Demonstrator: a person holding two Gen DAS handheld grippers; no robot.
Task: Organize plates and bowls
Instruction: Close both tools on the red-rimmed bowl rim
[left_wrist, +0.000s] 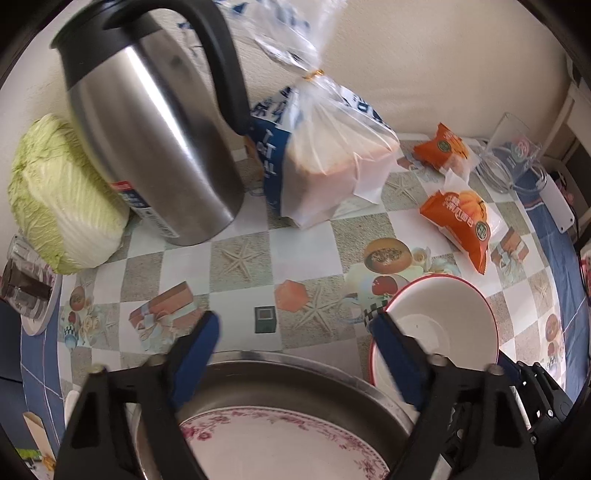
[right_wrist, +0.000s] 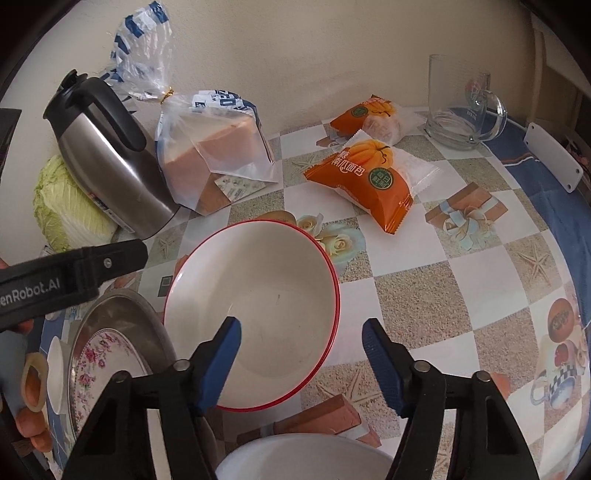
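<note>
A white bowl with a red rim (right_wrist: 258, 291) lies tilted on the checked tablecloth. My right gripper (right_wrist: 301, 363) hovers over its near edge, open: the left pad is above the bowl's inside, the right pad outside the rim, neither touching. To the bowl's left a steel dish (left_wrist: 295, 369) holds a white plate with pink flowers (left_wrist: 280, 443). My left gripper (left_wrist: 297, 356) stands open over the dish's far rim, with nothing gripped. The same bowl (left_wrist: 450, 314) shows behind its right pad. In the right wrist view one finger (right_wrist: 110, 262) of the left gripper reaches over the steel dish (right_wrist: 110, 310).
A steel jug (left_wrist: 147, 147), a cabbage (left_wrist: 55, 195) and a bagged loaf (left_wrist: 325, 166) stand along the wall. Two orange snack packs (right_wrist: 365, 177) and a glass mug (right_wrist: 458, 107) lie to the right. Another white dish (right_wrist: 303, 458) sits at the near edge.
</note>
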